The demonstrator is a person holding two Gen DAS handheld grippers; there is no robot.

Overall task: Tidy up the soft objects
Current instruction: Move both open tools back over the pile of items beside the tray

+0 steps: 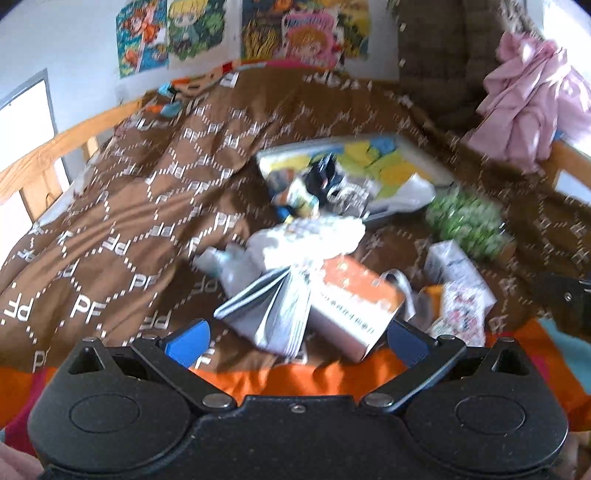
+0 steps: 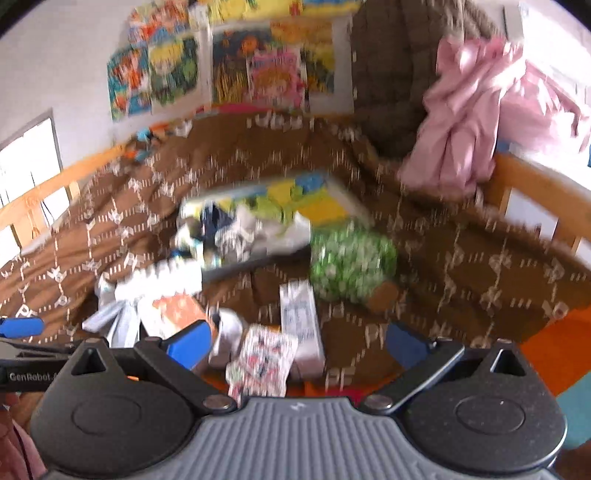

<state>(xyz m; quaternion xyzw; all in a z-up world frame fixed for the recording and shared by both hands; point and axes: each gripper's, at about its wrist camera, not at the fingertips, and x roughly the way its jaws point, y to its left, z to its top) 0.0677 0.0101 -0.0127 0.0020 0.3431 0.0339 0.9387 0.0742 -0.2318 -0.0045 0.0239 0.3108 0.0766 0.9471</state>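
Observation:
A pile of clutter lies on a bed with a brown "PF" patterned blanket [image 1: 122, 206]. In it are a green patterned soft bundle [image 1: 467, 221] [image 2: 351, 264], a white knitted soft item [image 1: 310, 240], an open booklet [image 1: 273, 314] and an orange and white box [image 1: 354, 302]. A pink garment [image 1: 532, 96] [image 2: 476, 110] hangs over the wooden rail at the right. My left gripper [image 1: 297, 341] is open and empty, just short of the booklet and box. My right gripper [image 2: 297, 345] is open and empty, above small white boxes [image 2: 299, 317]. Both views are blurred.
A colourful flat board [image 1: 373, 162] lies behind the pile. A wooden bed rail [image 1: 62, 144] runs along the left and right sides. Posters [image 1: 236, 29] hang on the far wall. An orange sheet [image 1: 295, 376] lies nearest me. The left gripper's blue finger [image 2: 22, 326] shows at the right view's left edge.

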